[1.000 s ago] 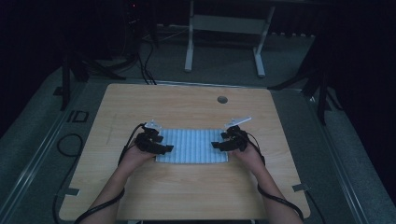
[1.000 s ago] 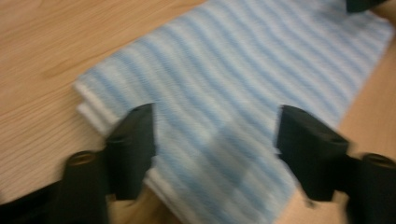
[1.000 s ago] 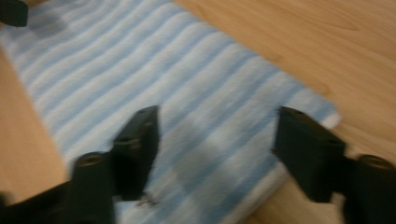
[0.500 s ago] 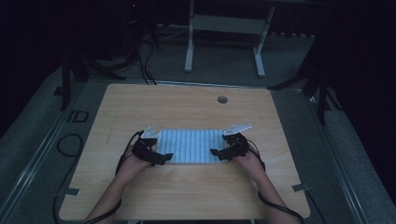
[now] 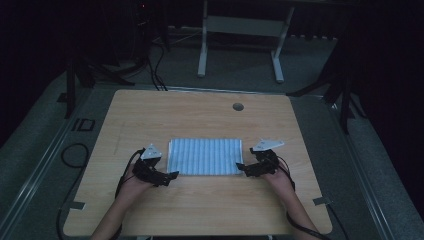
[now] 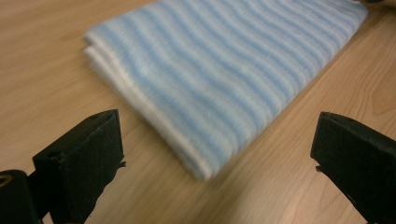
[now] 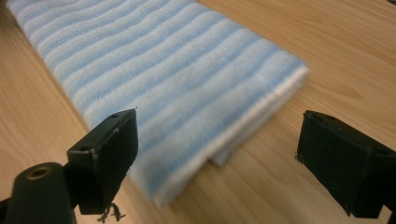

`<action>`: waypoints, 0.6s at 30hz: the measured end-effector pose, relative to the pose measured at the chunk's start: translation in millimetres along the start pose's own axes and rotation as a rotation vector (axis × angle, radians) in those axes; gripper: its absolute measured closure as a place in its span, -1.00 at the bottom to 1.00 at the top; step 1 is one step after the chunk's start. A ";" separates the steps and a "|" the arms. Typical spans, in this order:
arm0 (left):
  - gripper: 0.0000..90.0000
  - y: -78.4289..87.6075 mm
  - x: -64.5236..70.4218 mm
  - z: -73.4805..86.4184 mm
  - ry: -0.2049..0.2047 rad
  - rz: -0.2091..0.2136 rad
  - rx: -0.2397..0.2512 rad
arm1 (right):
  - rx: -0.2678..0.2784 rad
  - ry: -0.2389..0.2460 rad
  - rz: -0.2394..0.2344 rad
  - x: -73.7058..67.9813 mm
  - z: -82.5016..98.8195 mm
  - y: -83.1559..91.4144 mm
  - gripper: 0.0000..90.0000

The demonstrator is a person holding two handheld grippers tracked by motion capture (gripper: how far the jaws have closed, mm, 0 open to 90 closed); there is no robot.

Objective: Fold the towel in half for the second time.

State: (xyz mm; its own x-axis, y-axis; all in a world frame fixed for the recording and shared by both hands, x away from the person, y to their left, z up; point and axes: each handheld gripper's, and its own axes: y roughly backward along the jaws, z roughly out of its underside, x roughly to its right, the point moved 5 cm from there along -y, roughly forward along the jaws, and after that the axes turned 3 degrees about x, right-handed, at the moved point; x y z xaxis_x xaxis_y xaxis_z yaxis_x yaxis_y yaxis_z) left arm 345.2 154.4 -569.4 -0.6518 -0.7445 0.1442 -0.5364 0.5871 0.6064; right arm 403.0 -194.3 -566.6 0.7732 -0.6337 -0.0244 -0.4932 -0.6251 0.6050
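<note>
The folded towel [image 5: 205, 156] is laid flat on the bench [image 5: 200, 210], between the left tool [image 5: 167, 176] and the right tool [image 5: 241, 168]; each tool is held just off a near corner of it, apparently so that the fold is left undisturbed; the jaws of both have just been opening and are seen spread wide, with nothing pinched between them; in each gripper view the cloth's corner is framed ahead of the parted jaws, untouched. The towel is striped in pale blue and white; several layers are stacked evenly, white edges showing at the sides; its surface looks soft and finely ribbed.
</note>
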 end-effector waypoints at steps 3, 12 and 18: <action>-0.95 6.5 -3.3 7.8 -0.004 -0.036 -0.018 | 0.016 -0.021 0.012 5.1 8.3 10.5 -0.73; -0.95 29.2 -19.9 27.7 0.052 -0.077 0.021 | -0.001 -0.057 0.062 19.1 41.9 35.5 -0.73; -0.95 43.0 -29.2 37.0 0.074 -0.113 0.041 | 0.046 -0.109 0.097 27.3 53.3 59.0 -0.73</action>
State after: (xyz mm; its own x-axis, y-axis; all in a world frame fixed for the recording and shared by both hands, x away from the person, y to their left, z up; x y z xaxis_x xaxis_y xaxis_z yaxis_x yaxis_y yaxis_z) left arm 321.4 213.2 -576.5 -0.5457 -0.8271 0.1347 -0.6265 0.5095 0.5898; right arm 373.8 -272.8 -574.0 0.6743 -0.7363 -0.0555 -0.5833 -0.5772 0.5715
